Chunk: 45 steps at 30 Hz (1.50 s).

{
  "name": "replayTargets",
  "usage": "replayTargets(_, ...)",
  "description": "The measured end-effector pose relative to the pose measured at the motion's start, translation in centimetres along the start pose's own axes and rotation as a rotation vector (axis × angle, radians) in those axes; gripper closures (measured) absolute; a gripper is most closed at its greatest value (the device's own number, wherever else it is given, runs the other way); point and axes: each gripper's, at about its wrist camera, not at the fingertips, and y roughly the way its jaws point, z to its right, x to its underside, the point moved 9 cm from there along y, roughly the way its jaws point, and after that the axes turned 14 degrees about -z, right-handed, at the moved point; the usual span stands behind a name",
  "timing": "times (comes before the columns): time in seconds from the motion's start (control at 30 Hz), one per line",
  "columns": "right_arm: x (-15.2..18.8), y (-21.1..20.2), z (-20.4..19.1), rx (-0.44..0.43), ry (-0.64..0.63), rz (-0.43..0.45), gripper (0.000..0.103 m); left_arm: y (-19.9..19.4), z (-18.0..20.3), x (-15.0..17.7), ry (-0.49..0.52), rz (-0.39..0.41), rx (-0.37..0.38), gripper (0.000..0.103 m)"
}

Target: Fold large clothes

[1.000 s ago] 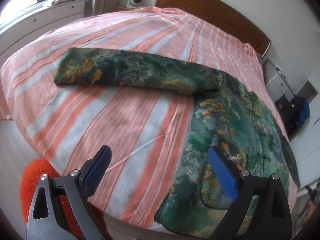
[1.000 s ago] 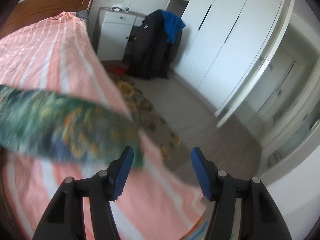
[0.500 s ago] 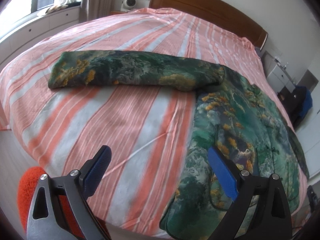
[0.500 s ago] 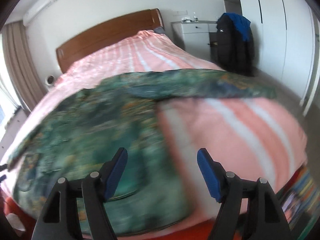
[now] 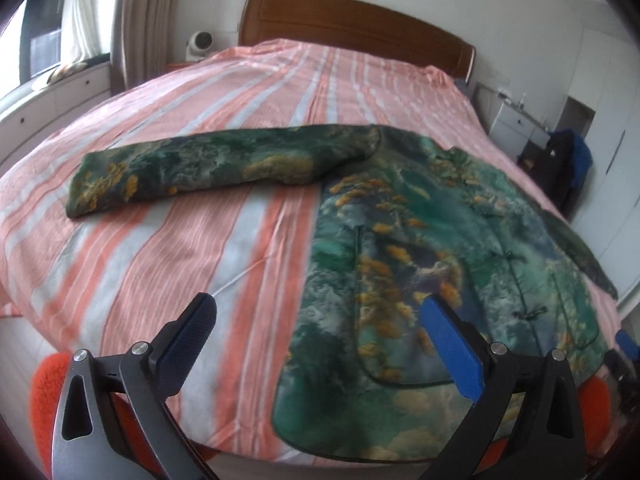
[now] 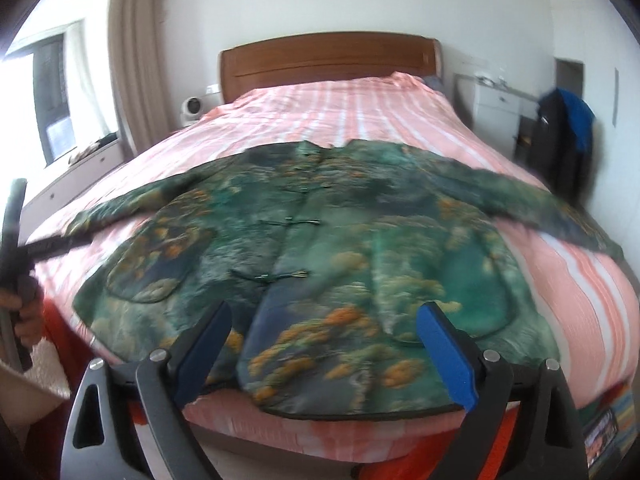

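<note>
Our right gripper (image 6: 324, 344) has swung round to face the green jacket (image 6: 320, 240) spread on the bed (image 6: 360, 112); both it and our left gripper (image 5: 320, 336) gape empty

Jacket (image 6: 320, 248) on bed (image 6: 360, 116) (near foot), headboard (image 6: 328, 60) behind

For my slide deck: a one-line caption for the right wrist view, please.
Open right gripper faces a green patterned jacket spread flat, sleeves out, on a pink striped bed.
</note>
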Motion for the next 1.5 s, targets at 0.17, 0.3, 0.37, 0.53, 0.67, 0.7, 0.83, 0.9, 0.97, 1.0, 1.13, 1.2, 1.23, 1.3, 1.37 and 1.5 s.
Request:
replayTargets(0.17,0.7,0.8,-2.5,0.018,-0.099,0.045,0.01,0.3,0.6,0.7,0.017,0.009,-0.024,0.001)
replayTargets(0.3,1.6,1.2,-3.9,0.008,-0.147,0.032,0.01,0.5,1.0,1.2,0.018,0.0,-0.009,0.001)
replayTargets(0.37,1.7,1.1,-4.2,0.01,-0.164,0.039,0.01,0.2,1.3,1.3,0.023,0.007,0.0,0.001)
replayTargets(0.53,1.7,1.2,-4.2,0.007,-0.155,0.04,0.01,-0.6,2.2,1.3,0.069,0.047,-0.013,0.001)
replayTargets(0.67,1.6,0.9,-3.9,0.005,-0.142,0.048,0.01,-0.8,2.7,1.3,0.102,0.063,-0.037,0.001)
replayTargets(0.7,1.6,0.9,-3.9,0.007,-0.141,0.049,0.01,-0.8,2.7,1.3,0.104,0.063,-0.04,0.001)
replayTargets(0.83,1.6,0.9,-3.8,0.009,-0.141,0.051,0.01,-1.0,2.5,1.4,0.096,0.068,-0.047,0.001)
replayTargets(0.9,1.5,0.9,-3.8,0.005,-0.14,0.055,0.01,-1.0,2.3,1.3,0.093,0.07,-0.054,0.001)
replayTargets(0.97,1.5,0.9,-3.8,0.002,-0.137,0.054,0.01,-0.9,2.2,1.3,0.09,0.067,-0.058,0.001)
replayTargets(1.0,1.5,1.0,-3.7,0.001,-0.135,0.053,0.01,-1.0,2.2,1.3,0.089,0.067,-0.059,0.001)
replayTargets(1.13,1.5,0.9,-3.6,0.003,-0.129,0.062,0.01,-1.2,2.4,1.1,0.099,0.081,-0.066,0.001)
replayTargets(1.2,1.4,0.8,-3.5,0.001,-0.128,0.067,0.01,-1.4,2.6,1.1,0.108,0.089,-0.071,0.001)
replayTargets(1.23,1.4,0.8,-3.6,-0.001,-0.128,0.068,0.01,-1.4,2.7,1.1,0.112,0.091,-0.073,0.001)
replayTargets(1.3,1.4,0.9,-3.6,0.0,-0.13,0.065,0.01,-1.5,2.8,1.0,0.117,0.095,-0.078,0.001)
replayTargets(1.37,1.4,1.0,-3.6,0.0,-0.131,0.063,0.009,-1.5,2.8,1.0,0.118,0.097,-0.08,0.001)
replayTargets(1.5,1.4,0.9,-3.5,0.001,-0.129,0.068,0.009,-1.7,2.9,0.9,0.115,0.106,-0.084,0.001)
